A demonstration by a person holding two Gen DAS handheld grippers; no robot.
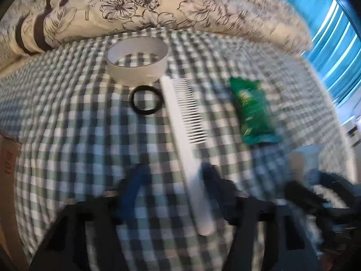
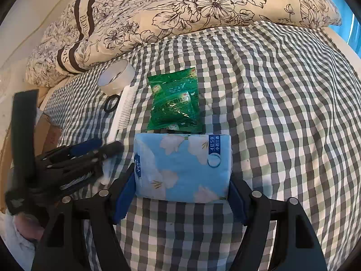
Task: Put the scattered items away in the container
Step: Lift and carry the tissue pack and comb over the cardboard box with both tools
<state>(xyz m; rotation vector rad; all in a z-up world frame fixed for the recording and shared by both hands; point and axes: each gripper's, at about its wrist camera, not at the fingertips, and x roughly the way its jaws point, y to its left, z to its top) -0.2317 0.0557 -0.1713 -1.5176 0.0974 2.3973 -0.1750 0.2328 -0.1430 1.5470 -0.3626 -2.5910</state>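
Right claw (image 2: 181,194) grips one tissue pack (image 2: 182,167) | left claw (image 1: 173,180) likely open | one comb (image 1: 187,135)

Both wrist views looked low along the bed (image 2: 270,90) toward the quilt (image 2: 180,6); the left, blurred, apparently sat farther left.

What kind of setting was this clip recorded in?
Most likely a bedroom, with the work done on a bed: a checked sheet covers a soft surface, a floral quilt is bunched at the far end, and a comb and hair tie lie on it.
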